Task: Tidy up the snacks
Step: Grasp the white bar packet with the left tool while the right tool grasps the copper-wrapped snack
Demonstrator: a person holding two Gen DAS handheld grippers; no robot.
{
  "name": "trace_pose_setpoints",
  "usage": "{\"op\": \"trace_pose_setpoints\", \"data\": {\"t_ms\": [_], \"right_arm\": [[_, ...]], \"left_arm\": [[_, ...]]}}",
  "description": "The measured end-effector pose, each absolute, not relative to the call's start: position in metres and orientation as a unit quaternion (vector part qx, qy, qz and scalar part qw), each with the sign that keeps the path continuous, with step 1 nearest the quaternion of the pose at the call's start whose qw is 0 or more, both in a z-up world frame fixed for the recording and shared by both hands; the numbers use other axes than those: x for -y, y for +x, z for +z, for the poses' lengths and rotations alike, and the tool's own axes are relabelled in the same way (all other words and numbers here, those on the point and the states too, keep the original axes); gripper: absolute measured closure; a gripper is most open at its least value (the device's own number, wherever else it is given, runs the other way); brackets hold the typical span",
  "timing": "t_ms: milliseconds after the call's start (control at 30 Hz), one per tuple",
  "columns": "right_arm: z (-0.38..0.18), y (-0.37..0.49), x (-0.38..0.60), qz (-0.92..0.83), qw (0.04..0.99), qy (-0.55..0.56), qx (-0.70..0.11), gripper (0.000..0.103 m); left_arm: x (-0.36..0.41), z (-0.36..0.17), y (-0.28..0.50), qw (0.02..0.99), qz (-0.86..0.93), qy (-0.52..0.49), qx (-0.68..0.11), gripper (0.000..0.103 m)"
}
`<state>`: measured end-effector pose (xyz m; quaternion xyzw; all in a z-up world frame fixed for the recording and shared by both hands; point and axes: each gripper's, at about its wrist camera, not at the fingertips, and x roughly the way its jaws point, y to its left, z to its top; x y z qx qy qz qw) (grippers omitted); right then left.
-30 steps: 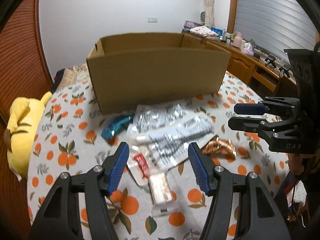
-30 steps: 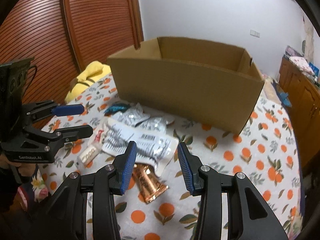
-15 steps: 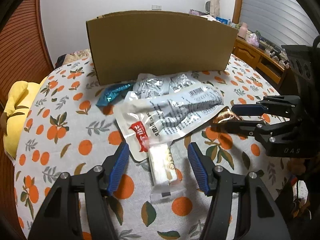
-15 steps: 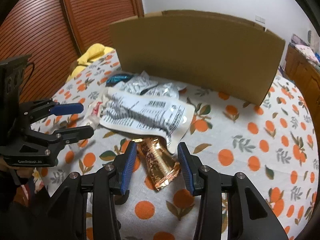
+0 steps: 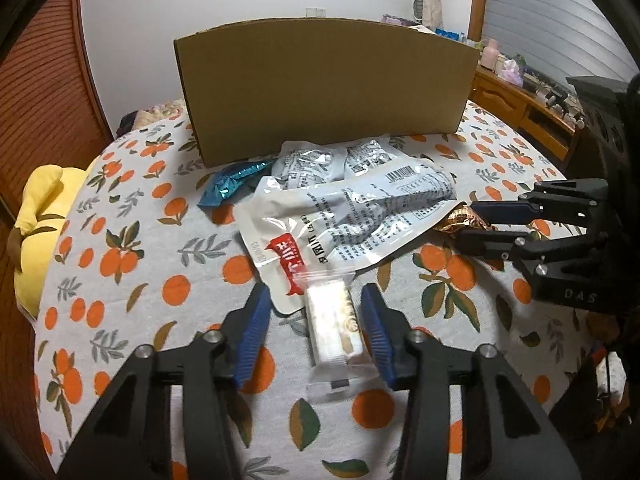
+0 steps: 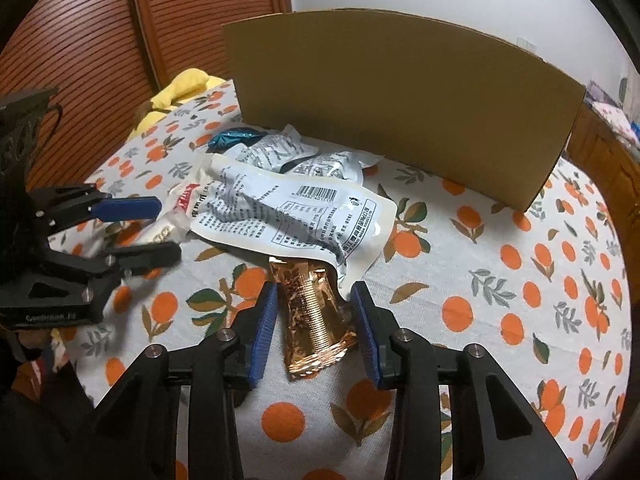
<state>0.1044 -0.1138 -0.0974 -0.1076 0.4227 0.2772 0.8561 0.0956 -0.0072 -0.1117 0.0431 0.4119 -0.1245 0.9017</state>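
Left claw [image 5: 314, 322]: jaws closing, white bar packet [image 5: 334, 328] between them, pads not yet pressing. Right claw [image 6: 314, 320]: jaws closing astride the copper wrapper [image 6: 310, 312], gaps visible. Both straddle lengthwise items crosswise for grip. Large white pouch [image 6: 288, 216] overlaps both at table centre; cardboard box [image 6: 400, 112] stands toward the far edge.

Yellow plush toy [image 5: 38, 216] (table edge), wooden cabinet [image 5: 516, 106].

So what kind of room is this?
Probably a room in someone's home, maybe a bedroom. A yellow plush toy lies beside the table's orange-print cloth, and a wooden dresser cluttered with small bottles stands by the window blind.
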Motion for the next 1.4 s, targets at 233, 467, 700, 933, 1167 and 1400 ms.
{"op": "trace_pose_setpoints", "data": {"t_ms": [233,467,700,933,1167,1400], "right_arm": [[-0.097,0.099,0.119,0.281,0.856,-0.107,-0.422,0.079],[-0.092,0.086,0.127,0.281,0.860,-0.097,-0.415,0.081],[-0.090,0.078,0.137,0.278,0.862,-0.089,-0.414,0.083],[-0.087,0.073,0.146,0.274,0.868,-0.075,-0.406,0.084],[-0.078,0.067,0.155,0.271,0.876,-0.060,-0.395,0.084],[-0.064,0.061,0.163,0.266,0.885,-0.050,-0.379,0.084]], "left_arm": [[0.002,-0.113,0.094,0.900,-0.123,0.042,-0.415,0.067],[-0.005,-0.114,0.087,0.903,-0.118,0.044,-0.411,0.081],[-0.015,-0.114,0.081,0.904,-0.113,0.039,-0.412,0.084],[-0.021,-0.110,0.074,0.906,-0.112,0.030,-0.407,0.084],[-0.019,-0.092,0.067,0.914,-0.122,0.026,-0.387,0.084],[-0.012,-0.073,0.062,0.920,-0.135,0.027,-0.366,0.084]]}}
